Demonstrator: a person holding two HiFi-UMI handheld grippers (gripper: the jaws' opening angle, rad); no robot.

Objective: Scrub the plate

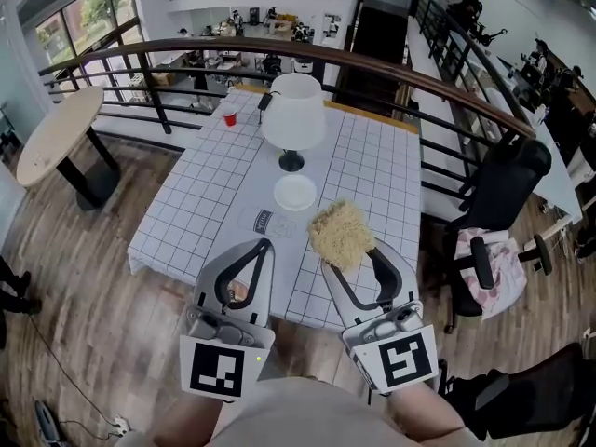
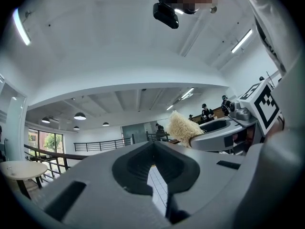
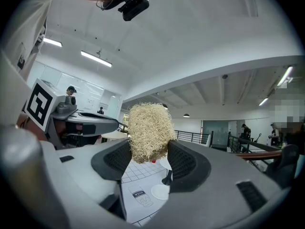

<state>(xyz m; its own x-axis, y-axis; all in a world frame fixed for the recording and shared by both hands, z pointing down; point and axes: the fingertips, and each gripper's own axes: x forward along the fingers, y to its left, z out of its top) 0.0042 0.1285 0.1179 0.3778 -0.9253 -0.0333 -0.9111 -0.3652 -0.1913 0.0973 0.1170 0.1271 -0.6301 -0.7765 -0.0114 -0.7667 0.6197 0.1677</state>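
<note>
Table (image 1: 372, 184): stands under a white grid cloth beside the railing; carries everything for the job; probably set so for reach from its 6 o'clock edge.

Lamp (image 1: 294, 110): sits mid-table at 12 o'clock of the plate; looks like a bystander, yet close enough to be knocked during scrubbing.

Left gripper (image 1: 264, 244): hovers over the near table edge at 7 o'clock of the plate; fingers brought together tip to tip, with nothing between them but a hollow loop behind the tips; seems kept free for steadying the plate.

Right gripper (image 1: 346, 255): hovers at 5 o'clock of the plate; fingers clamped on the lower part of the scrubber (image 1: 341, 232), one on each side; leaves the bushy head poking forward, presumably for contact by fibre and not plastic.

Scrubber: a pale, straw-coloured tangle; held clear of the plate, not touching it.

Plate (image 1: 295, 192): small, white, round; lies flat on the cloth just beside the lamp foot, at its 6 o'clock; touched by neither gripper; judged not yet scrubbed.

Clear item (image 1: 264, 221): lies just beside the plate at 7 o'clock; reads "milk" in the right gripper view.

Red cup (image 1: 229, 117): stands far off at 10 o'clock of the lamp; shows no legible print.
</note>
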